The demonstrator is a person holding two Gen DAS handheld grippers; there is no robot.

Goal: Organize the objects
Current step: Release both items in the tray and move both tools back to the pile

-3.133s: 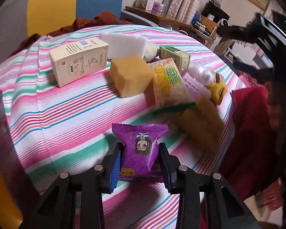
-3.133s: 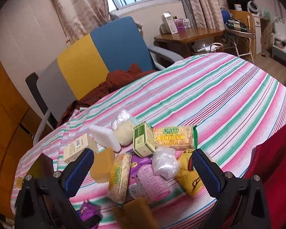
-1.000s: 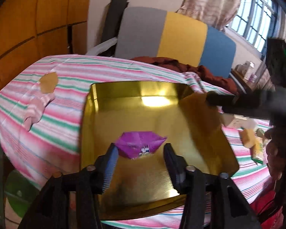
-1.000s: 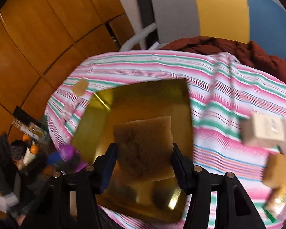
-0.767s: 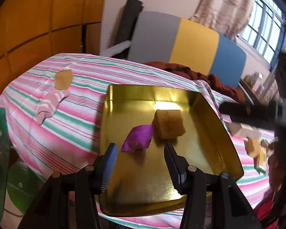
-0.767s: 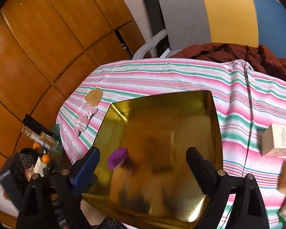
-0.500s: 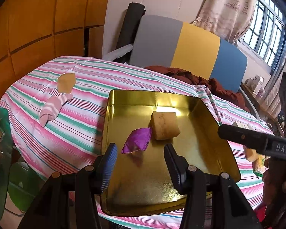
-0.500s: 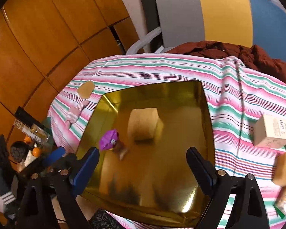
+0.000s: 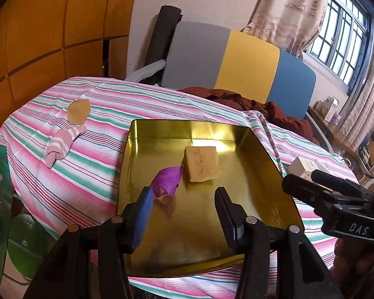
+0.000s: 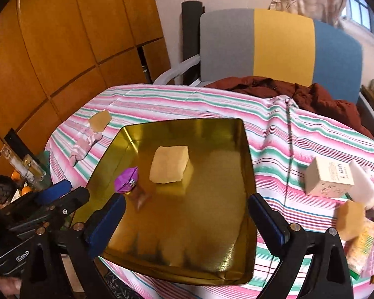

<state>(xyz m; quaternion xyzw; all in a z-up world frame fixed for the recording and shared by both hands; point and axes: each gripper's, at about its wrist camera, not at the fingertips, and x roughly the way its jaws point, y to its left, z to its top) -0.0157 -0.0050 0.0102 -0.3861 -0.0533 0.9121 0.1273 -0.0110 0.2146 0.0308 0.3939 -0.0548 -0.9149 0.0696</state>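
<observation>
Left wrist view showed the left tongs (image 9: 184,206) parted and empty over the near half of a gold tray (image 9: 134,174), whose near edge overhung the striped desk (image 9: 92,167). Inside lay one purple packet (image 9: 167,180) touching one tan sponge (image 9: 201,164); the right half stayed bare. Right wrist view showed the right tongs (image 10: 187,218) opening wide, nothing between them, above the tray's near edge. One cream box (image 10: 328,180) sat far right, one rolled sock (image 10: 84,143) far left.

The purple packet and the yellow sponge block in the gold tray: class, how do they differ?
The purple packet is glossy and crumpled; the yellow sponge block is matte and squarish. The packet is the smaller. It lies nearer the tray's left wall, the block more central. Both rest loose inside the tray.
</observation>
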